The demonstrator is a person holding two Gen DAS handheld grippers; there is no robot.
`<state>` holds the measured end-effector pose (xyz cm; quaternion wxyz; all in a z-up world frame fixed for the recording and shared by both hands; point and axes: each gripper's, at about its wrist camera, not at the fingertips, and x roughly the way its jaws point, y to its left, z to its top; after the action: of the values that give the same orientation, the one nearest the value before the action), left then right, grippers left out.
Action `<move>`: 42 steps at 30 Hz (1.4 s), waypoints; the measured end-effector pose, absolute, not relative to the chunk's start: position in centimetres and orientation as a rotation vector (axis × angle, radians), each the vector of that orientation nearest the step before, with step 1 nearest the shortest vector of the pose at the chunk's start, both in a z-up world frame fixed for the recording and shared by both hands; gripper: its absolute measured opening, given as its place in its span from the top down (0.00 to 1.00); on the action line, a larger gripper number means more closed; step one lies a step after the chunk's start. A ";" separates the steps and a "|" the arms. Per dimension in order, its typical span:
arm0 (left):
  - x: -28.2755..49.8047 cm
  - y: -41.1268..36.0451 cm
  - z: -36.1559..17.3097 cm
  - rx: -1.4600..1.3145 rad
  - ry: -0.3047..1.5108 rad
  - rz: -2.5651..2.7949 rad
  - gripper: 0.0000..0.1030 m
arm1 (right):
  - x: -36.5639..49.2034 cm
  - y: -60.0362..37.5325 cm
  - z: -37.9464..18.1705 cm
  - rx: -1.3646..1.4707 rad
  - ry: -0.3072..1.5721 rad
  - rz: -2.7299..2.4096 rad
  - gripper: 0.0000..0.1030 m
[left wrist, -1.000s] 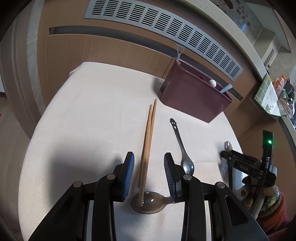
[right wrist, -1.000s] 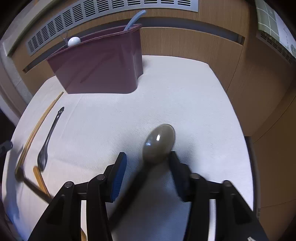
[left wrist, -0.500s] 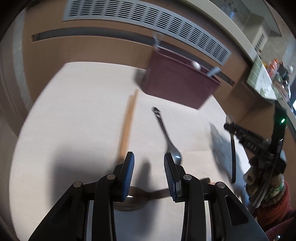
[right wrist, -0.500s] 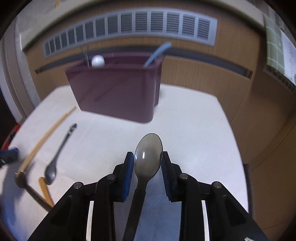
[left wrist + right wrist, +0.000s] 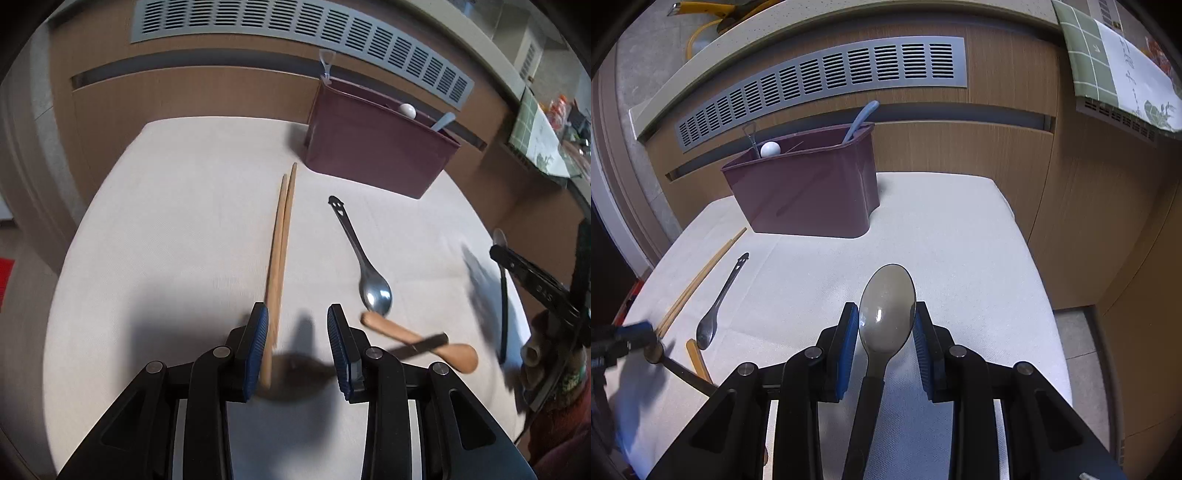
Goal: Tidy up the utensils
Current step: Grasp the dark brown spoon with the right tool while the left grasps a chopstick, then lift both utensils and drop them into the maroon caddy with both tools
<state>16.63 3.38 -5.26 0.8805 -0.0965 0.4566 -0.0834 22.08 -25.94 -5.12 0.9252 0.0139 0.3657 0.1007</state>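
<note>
My right gripper (image 5: 886,332) is shut on a dark translucent plastic spoon (image 5: 886,306), bowl pointing forward, lifted above the white cloth. The maroon utensil holder (image 5: 809,192) stands ahead of it with a few utensils inside; it also shows in the left wrist view (image 5: 373,147). My left gripper (image 5: 297,343) is open and empty, low over the near ends of a pair of wooden chopsticks (image 5: 280,243). A metal spoon (image 5: 364,258), a wooden spoon (image 5: 421,341) and a second dark spoon (image 5: 295,376) lie on the cloth beside and under it.
The white cloth covers the table (image 5: 953,229). A wooden wall with a grey vent grille (image 5: 820,81) runs behind the holder. The right gripper appears at the right edge of the left wrist view (image 5: 535,288). The table drops off to the floor at right (image 5: 1078,332).
My right gripper closed on the dark spoon and lifted it off the cloth, turning toward the holder. My left gripper shifted slightly over the chopsticks and stayed open.
</note>
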 end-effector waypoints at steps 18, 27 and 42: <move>23.9 5.0 -7.5 0.008 1.033 -0.107 0.70 | 22.4 -24.7 -5.1 -0.001 0.759 0.230 0.74; 30.0 3.0 -7.5 0.053 1.035 -0.133 0.95 | 22.4 -22.4 -4.4 -0.053 0.734 0.264 0.74; 21.9 4.6 3.6 -0.252 0.585 -0.180 0.95 | 22.5 -22.4 -1.3 -0.019 0.620 0.306 0.74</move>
<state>21.95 4.59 3.58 0.9457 -0.1238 0.2872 -0.0885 22.52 -22.36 -1.29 0.9408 -0.0094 0.3038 0.1499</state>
